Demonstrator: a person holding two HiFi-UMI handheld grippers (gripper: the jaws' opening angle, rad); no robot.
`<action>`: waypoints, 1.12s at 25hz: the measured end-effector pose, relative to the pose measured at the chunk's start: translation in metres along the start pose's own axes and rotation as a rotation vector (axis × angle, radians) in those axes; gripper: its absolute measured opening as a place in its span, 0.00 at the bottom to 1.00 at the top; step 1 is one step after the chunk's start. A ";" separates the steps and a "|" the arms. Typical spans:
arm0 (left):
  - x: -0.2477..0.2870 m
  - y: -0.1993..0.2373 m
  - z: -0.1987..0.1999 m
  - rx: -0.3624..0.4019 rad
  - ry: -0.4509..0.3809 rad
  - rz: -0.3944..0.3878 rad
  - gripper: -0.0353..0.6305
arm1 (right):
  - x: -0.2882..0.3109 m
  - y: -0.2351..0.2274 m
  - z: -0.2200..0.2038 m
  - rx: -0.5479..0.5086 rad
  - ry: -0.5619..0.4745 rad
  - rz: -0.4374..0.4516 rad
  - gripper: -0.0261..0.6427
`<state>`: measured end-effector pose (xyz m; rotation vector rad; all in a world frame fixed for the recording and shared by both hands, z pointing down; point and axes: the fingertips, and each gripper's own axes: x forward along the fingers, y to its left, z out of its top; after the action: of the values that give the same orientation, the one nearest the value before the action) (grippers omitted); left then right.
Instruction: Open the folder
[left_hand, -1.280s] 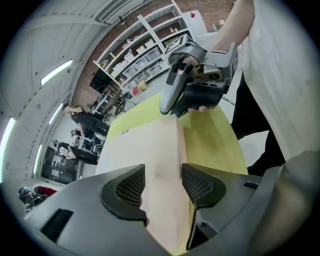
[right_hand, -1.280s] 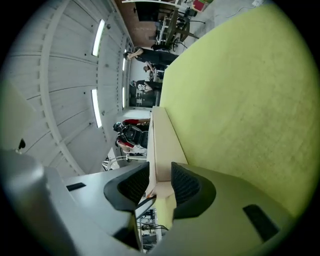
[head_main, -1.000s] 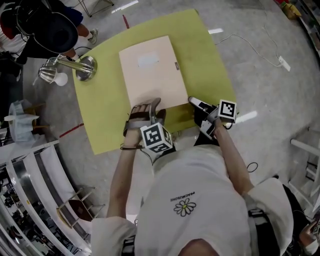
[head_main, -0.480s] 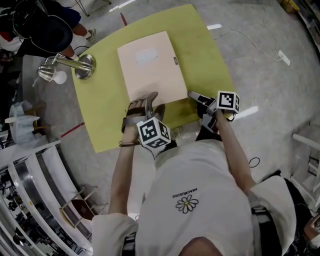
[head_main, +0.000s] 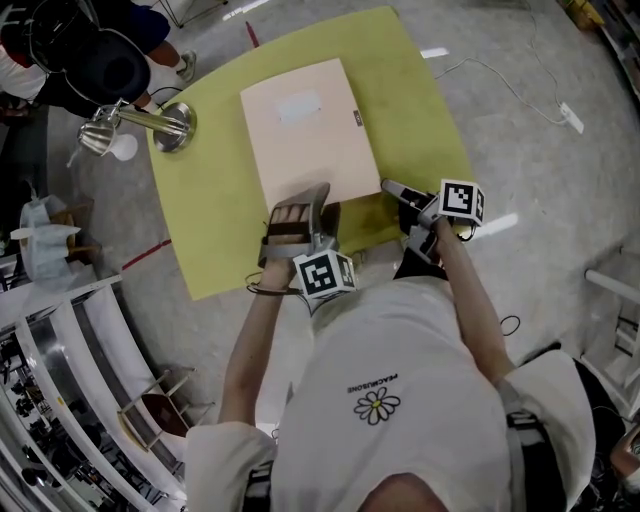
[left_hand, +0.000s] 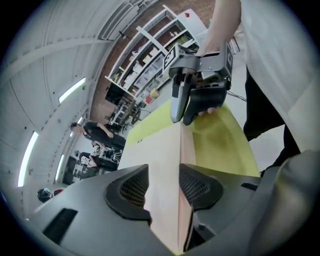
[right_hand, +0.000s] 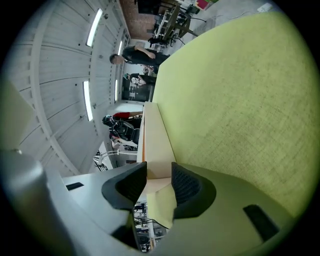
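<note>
Shelving (head_main: 60, 380) lines the room's left. Far left, a lamp (head_main: 140, 122) stands on the yellow-green table (head_main: 210, 230), with grey floor (head_main: 540, 130) around. The folder (head_main: 310, 140) lies shut mid-table, its label (head_main: 300, 106) unreadable. The left gripper (head_main: 303, 200) and right gripper (head_main: 388, 186) straddle its near edge, jaws apart and just narrowing.

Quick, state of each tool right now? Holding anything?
Left tool: open, jaws just closing in a bit; near edge of the folder between them, not clamped.
Right tool: open, jaws just opened wide, then eased in; folder corner between them, not clamped.
</note>
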<state>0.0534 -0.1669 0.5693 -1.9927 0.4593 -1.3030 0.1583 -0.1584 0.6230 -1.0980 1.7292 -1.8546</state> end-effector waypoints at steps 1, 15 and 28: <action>-0.003 -0.001 0.002 -0.002 -0.019 0.005 0.29 | 0.000 0.000 0.000 0.002 0.000 -0.001 0.25; 0.002 -0.006 0.005 -0.047 0.017 0.132 0.13 | -0.001 0.007 -0.001 -0.001 0.002 0.005 0.24; -0.011 0.012 0.005 -0.600 -0.117 0.119 0.13 | -0.003 0.006 0.001 -0.068 -0.005 -0.054 0.24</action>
<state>0.0541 -0.1663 0.5523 -2.4604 0.9850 -1.0411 0.1599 -0.1580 0.6163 -1.1857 1.7890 -1.8350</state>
